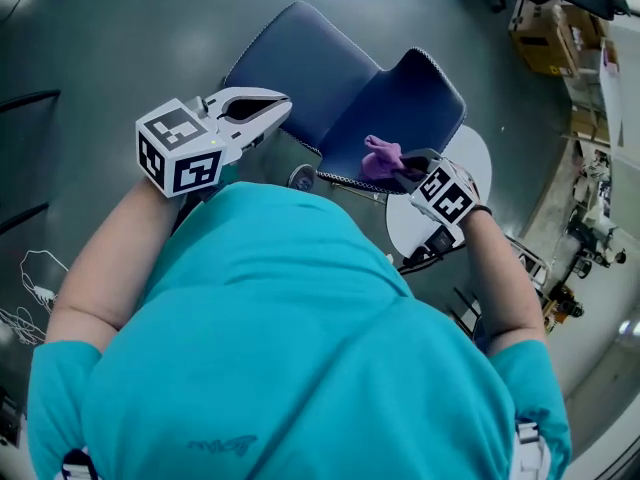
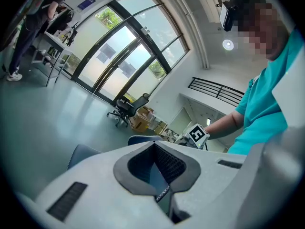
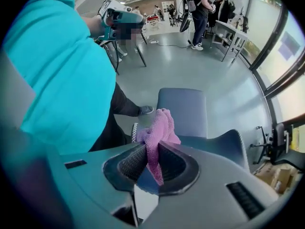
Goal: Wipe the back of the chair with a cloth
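pinching cloth (image 3: 160,126), right gripper (image 3: 151,152) at chair (image 1: 335,88) edge

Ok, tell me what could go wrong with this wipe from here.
1. The right gripper pinches only a fold of the purple cloth; dragging could pull it out of the tongs.
2. The cloth is bunched, so the hard tongs may scrape the chair.
3. The left gripper is shut on nothing and clear of the chair, which might shift unsteadied.

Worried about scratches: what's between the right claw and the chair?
Only the purple cloth, pinched in the right claw, lies between it and the chair. The head view shows this.
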### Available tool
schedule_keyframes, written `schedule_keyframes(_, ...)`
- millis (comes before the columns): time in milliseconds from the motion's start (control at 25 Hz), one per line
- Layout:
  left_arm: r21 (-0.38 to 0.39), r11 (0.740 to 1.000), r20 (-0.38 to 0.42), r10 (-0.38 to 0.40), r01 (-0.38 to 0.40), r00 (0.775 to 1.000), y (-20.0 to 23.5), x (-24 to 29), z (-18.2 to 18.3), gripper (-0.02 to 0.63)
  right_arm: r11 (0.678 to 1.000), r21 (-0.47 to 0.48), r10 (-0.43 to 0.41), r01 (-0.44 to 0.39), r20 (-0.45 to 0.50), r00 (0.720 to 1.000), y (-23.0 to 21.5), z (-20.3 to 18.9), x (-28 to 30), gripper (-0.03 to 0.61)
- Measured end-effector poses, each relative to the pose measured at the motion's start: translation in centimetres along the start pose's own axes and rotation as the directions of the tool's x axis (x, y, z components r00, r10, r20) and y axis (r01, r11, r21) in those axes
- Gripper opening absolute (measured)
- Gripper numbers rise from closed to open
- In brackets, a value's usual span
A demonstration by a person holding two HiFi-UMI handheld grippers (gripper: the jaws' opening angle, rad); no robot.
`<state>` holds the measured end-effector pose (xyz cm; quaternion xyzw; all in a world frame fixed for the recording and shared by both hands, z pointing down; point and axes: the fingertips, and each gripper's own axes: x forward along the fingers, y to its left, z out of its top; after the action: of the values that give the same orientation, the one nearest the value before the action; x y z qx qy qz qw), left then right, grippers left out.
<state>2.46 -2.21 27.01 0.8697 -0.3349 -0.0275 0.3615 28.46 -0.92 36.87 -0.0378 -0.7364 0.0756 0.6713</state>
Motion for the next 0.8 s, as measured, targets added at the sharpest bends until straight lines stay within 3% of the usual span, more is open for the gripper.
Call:
schedule_keyframes(160, 0.022, 1.0, 0.0, 0.015, -0.015, 1.0, 1.9, -1.0, 0.4, -0.005, 0.995, -0.066, -0.082, 0.079, -0.038, 0.996, -5.2, 1.7, -1.4, 0.058)
schedule_keyframes(360, 0.038, 0.997, -0.044, 0.065, -0.063, 0.997, 4.2, -1.0, -0.4, -0.005, 0.96, -0.241, -0.164, 0.142, -0.074, 0.984, -12.7, 4.0, -2.0, 0.058)
schedule_keyframes(440, 0.026, 0.997, -0.069, 0.08, -0.078, 0.994, 5.0, 0.7, -1.8, -0.005, 0.929, -0.325, -0.207, 0.174, -0.07, 0.976, -16.4, 4.5, -1.3, 0.058)
schedule_keyframes(600, -0.079, 0.993, -0.058, 0.088, -0.093, 0.994, 6.0, 5.2, -5.0, -0.005, 0.856, -0.464, -0.288, 0.226, -0.065, 0.955, -23.4, 4.7, 1.0, 0.058)
schedule_keyframes(800, -0.132, 0.986, -0.067, 0.097, -0.105, 0.993, 8.8, 9.1, -8.8, -0.005, 0.762, -0.592, -0.387, 0.262, -0.092, 0.917, -28.6, 3.9, 5.3, 0.058)
